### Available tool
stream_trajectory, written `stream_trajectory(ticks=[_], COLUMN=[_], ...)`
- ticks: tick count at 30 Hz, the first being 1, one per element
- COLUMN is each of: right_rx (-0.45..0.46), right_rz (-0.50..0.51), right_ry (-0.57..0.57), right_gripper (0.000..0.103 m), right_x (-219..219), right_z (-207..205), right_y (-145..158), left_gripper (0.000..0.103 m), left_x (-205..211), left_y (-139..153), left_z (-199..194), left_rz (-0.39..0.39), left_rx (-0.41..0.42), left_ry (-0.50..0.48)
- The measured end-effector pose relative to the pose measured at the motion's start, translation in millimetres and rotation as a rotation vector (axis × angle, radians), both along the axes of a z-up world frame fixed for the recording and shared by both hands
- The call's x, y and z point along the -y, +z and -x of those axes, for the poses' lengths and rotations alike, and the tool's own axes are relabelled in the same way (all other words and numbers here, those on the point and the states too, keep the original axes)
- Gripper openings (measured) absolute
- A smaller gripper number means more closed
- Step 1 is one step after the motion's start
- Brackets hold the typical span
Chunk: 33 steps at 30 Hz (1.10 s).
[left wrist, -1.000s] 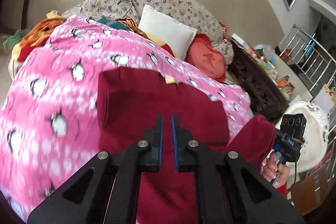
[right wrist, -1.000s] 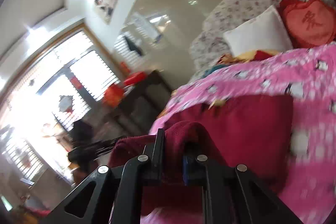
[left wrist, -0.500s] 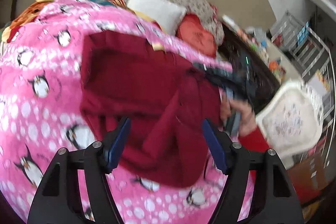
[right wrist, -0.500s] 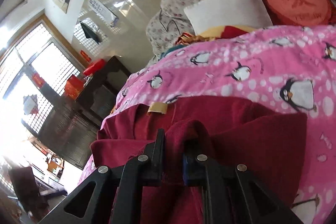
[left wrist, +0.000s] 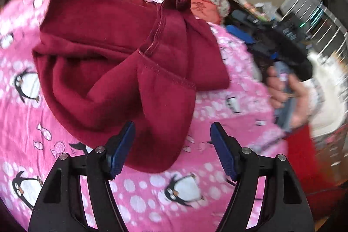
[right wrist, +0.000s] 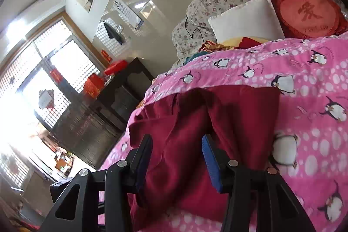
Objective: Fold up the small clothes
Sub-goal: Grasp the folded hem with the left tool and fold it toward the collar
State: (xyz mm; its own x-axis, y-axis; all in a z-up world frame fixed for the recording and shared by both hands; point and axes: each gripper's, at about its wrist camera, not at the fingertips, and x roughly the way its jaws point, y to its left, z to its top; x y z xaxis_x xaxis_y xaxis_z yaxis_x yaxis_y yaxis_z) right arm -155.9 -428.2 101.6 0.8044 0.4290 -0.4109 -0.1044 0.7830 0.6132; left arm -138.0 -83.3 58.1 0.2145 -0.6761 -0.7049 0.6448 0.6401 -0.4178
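Maroon garment (left wrist: 113, 71) bunched on penguin blanket (left wrist: 152, 192), left gripper (left wrist: 171, 149) released above its near edge, right gripper (right wrist: 176, 160) jaws just opening, cloth between, unpressed.

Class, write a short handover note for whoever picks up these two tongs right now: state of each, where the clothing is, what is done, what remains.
Left tongs: open, have just been opening, nothing gripped; the lower edge of the dark red garment lies between the pads.
Right tongs: have just been opening and let go of the garment; cloth sits between the pads, not pinched.
Garment: on the pink penguin blanket, one side flipped over, bunched and uneven.
Done: a first rough fold.
Left: flatten it and finish folding.
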Motion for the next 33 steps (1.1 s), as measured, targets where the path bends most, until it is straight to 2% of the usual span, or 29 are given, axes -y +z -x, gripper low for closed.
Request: stream_trajectory(ticks=[5,8,9,11,12,14,16,18,21,22,23,24,25,30,33], right_rx=[-0.007,-0.012,-0.01,0.005,0.013,0.039,0.068,0.046,-0.007,-0.022,-0.029,-0.027,-0.028,0.044,0.068], right_rz=[0.011,-0.022,-0.025,0.004,0.027,0.12,0.25,0.326,0.428,0.465,0.519,0.549,0.554,0.492,0.446], right_ry=[0.007,0.016,0.016,0.008,0.003,-0.023,-0.01,0.03,0.048,0.052,0.054,0.048,0.035,-0.054,-0.117], right_gripper=[0.046,0.046,0.046,0.046,0.046,0.058,0.069,0.07,0.07,0.059,0.037,0.025,0.003,0.0,0.0], right_x=[-7,-11,-12,-15,-17,-23,-34,-40,-45,-47,-51,-51,-50,-29,-10], right_z=[1,-11,-15,-25,-29,-41,-60,-82,-112,-120,-127,-128,-129,-106,-92], right_y=[-7,-11,-11,-9,-6,2,9,7,-4,-7,-11,-14,-15,6,20], left_gripper=[0.072,0.071,0.068,0.038,0.036,0.026,0.023,0.023,0.017,0.016,0.013,0.013,0.012,0.011,0.011], left_x=[29,33,31,24,18,12,6,1,-4,-6,-6,-7,-9,-32,-37], left_y=[-16,-15,-16,-17,-17,-15,-14,-10,-6,-5,-3,0,4,44,65], left_z=[13,8,3,-9,-18,-26,-34,-38,-43,-45,-48,-51,-54,-89,-123], left_rz=[-0.147,-0.163,-0.158,-0.135,-0.12,-0.082,-0.062,-0.036,-0.015,-0.009,-0.003,0.001,0.003,0.021,0.021], left_rx=[0.148,0.23,0.228,0.176,0.135,0.092,0.072,0.053,0.045,0.043,0.041,0.044,0.051,0.139,0.189], left_ry=[0.015,0.026,0.03,0.031,0.035,0.05,0.055,0.058,0.056,0.055,0.052,0.05,0.053,0.123,0.171])
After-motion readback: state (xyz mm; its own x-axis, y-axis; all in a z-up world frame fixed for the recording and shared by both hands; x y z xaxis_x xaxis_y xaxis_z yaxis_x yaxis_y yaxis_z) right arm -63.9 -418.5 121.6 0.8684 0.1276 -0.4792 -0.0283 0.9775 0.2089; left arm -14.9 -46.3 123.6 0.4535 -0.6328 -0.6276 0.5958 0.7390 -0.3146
